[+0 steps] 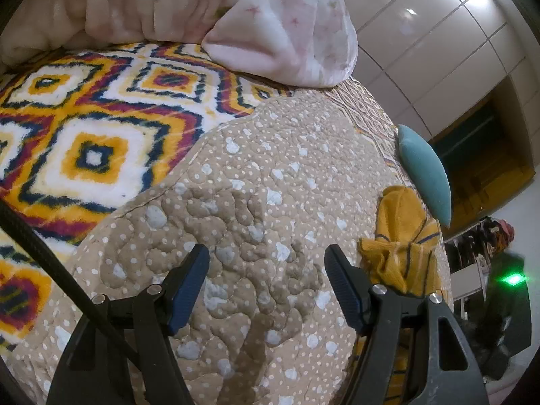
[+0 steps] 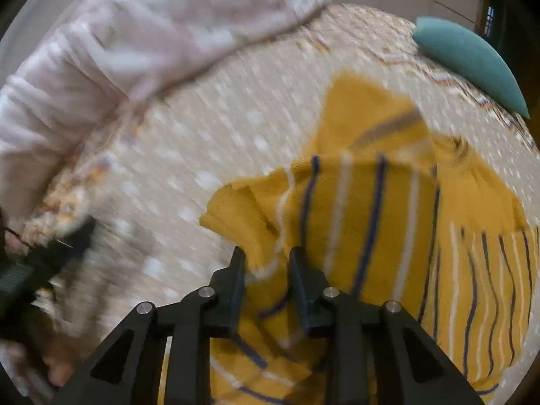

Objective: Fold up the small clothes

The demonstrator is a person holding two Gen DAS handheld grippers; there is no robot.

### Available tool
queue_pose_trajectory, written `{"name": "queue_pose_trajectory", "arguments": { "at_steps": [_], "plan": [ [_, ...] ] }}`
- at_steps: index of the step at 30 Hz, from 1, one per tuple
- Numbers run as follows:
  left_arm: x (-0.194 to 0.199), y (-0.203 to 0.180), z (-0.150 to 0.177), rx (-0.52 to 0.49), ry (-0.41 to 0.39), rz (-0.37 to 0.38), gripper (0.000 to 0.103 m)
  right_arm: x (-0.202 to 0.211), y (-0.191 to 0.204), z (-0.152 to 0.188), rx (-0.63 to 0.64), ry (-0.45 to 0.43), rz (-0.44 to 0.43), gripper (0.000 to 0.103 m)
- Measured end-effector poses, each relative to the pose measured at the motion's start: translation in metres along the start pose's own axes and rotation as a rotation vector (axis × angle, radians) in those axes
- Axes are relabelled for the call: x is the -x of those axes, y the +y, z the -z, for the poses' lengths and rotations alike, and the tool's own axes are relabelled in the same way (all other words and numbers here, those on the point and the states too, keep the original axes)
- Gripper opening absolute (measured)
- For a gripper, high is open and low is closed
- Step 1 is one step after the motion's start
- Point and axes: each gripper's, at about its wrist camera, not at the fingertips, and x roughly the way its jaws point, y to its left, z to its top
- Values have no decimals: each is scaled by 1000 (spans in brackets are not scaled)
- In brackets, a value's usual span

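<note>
A small mustard-yellow garment with navy and white stripes (image 2: 371, 202) lies crumpled on a beige dotted quilt (image 2: 209, 155). My right gripper (image 2: 266, 256) is shut on a bunch of the garment's near edge and lifts it; the view is motion-blurred. In the left wrist view the same garment (image 1: 398, 239) lies bunched at the right, just beyond my right finger. My left gripper (image 1: 266, 256) is open and empty, hovering over bare quilt (image 1: 256, 175).
A teal cushion (image 1: 425, 172) lies at the bed's right edge, also in the right wrist view (image 2: 469, 57). A pink-white duvet (image 1: 276, 23) is piled at the back. A bright diamond-patterned blanket (image 1: 91, 128) covers the left. Wardrobe doors (image 1: 438, 33) stand beyond.
</note>
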Motion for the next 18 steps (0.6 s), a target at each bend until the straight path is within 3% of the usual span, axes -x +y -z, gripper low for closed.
{"name": "queue_pose_trajectory", "arguments": {
  "at_steps": [2,5,8,10,11,15,18],
  "plan": [
    [0,1,-1,7,0,4,70,8,-5,7,-5,-30,-28,30],
    [1,1,-1,15,1,6,70,35,-12,11,-10,-96,-38,39],
    [3,-1,0,11,-5,9,70,61,-14,4,34,-184,43,49],
    [4,-1,1,10,-9,4,70,66,-20,-9,29,-216,90,62],
    [3,-1,1,10,-6,5,70,63,-26,-21,10,-219,109,66],
    [1,0,0,14,-1,6,70,35,-52,-58,-49,-183,181,67],
    [-1,-1,-1,4,0,3,70,6,-54,-76,13,-139,254,70]
  ]
}}
